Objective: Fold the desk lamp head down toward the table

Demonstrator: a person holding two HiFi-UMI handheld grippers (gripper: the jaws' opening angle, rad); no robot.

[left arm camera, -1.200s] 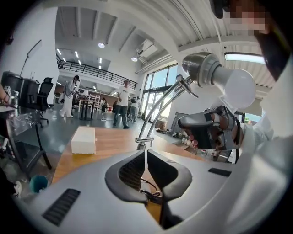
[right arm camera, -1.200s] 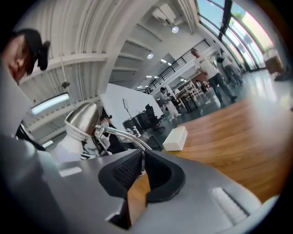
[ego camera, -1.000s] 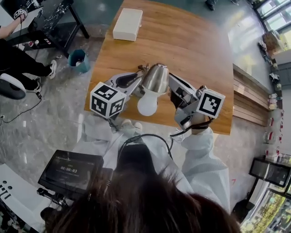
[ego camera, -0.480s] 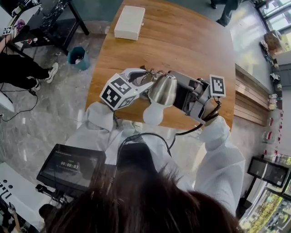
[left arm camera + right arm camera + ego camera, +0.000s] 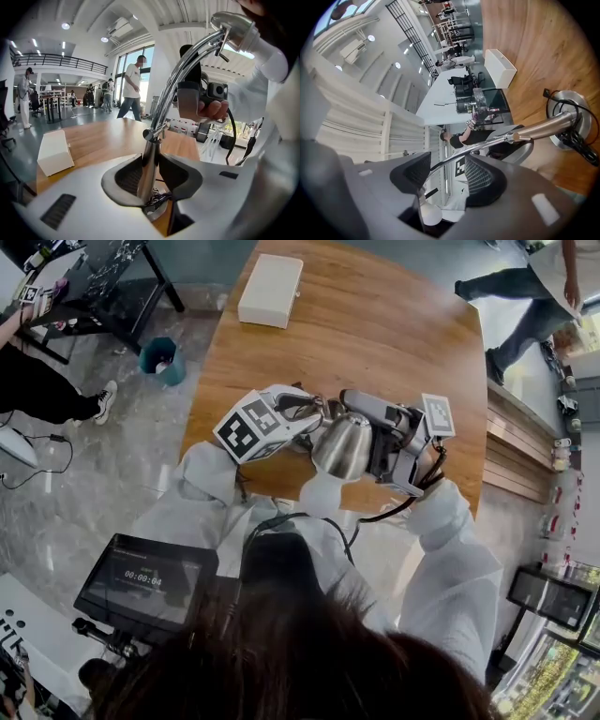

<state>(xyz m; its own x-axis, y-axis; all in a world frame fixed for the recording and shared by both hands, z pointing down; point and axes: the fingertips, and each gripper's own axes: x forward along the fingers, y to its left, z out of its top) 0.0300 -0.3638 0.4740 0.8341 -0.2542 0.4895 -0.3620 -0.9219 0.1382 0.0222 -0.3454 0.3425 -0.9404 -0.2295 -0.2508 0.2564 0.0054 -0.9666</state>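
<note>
Far left of the desk lamp (image 5: 150, 154), one seated person (image 5: 37, 362) and one teal bin (image 5: 159, 360) are on the floor, and one white box (image 5: 270, 290) lies at the far end of the single wooden table (image 5: 375, 324). Closer to the lamp, the left gripper (image 5: 151, 176) has just let its jaws out and drawn them partly in again. They now sit low on the post (image 5: 539, 127), pads against it on both sides, just above the round base (image 5: 572, 103). Over the last second the lamp head (image 5: 342, 444) has swung from above the table toward its near edge, so the one bulb (image 5: 319, 495) now hangs beyond that edge. Right of the lamp, the right gripper (image 5: 447, 176) has just spread its jaws wide, and the thin chrome arm (image 5: 479, 148) runs between them with neither pad pressing on it. I judge this a change of hold, with the post steadied and the arm let go. The head, high above the tabletop in the left gripper view, is not yet folded down. Farthest right is one standing person (image 5: 530, 324). In all there are one lamp, one bulb, one box, one bin, two grippers and two bystanders.
</note>
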